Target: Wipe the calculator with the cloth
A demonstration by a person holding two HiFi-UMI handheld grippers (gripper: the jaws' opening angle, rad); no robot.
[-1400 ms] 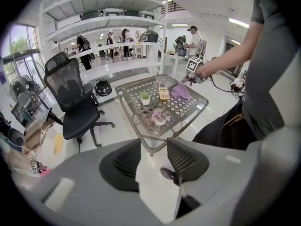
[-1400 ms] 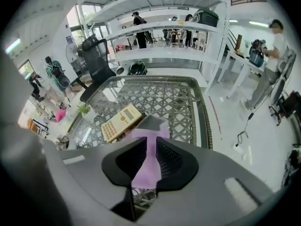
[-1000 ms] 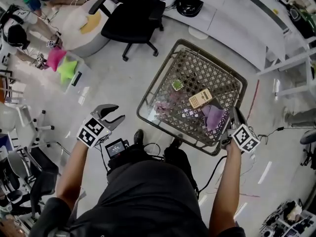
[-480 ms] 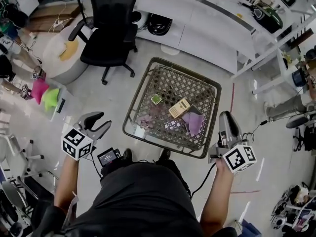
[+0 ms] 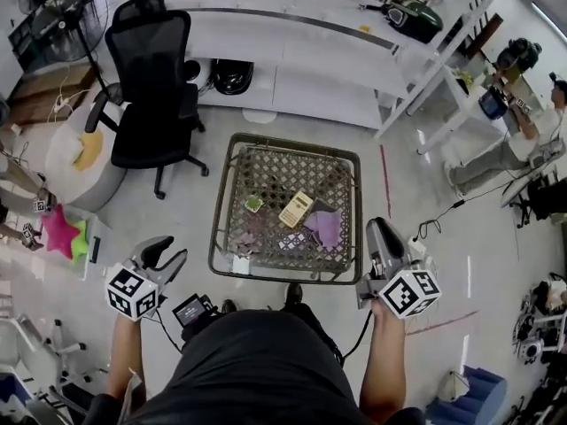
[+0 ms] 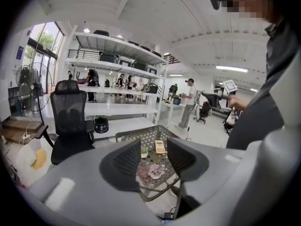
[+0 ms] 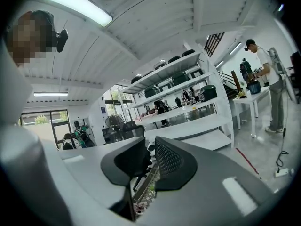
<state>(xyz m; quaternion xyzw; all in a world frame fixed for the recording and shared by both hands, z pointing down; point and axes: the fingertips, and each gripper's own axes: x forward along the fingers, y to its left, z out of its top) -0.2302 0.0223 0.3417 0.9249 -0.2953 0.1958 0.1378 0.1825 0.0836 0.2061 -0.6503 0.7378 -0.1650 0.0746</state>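
Observation:
The beige calculator (image 5: 295, 209) lies on the metal mesh table (image 5: 229, 193), with the purple cloth (image 5: 325, 227) crumpled just to its right. My left gripper (image 5: 170, 253) hangs open and empty, well left of the table. In the left gripper view the calculator (image 6: 160, 147) shows far off between the wide jaws of that gripper (image 6: 155, 149). My right gripper (image 5: 379, 226) is beside the table's right front corner, clear of the cloth. Its jaws stand almost together in the right gripper view (image 7: 151, 157), with nothing between them.
A small green item (image 5: 254, 204) and pinkish scraps (image 5: 252, 234) also lie on the table. A black office chair (image 5: 151, 87) stands to the left, white desks and shelving (image 5: 301, 42) behind. Another person (image 5: 518, 144) stands at the right. Star cushions (image 5: 64, 237) lie at far left.
Both grippers rose away from the table. The right one left the purple cloth at the table's near edge, and the head view now takes in more of the room.

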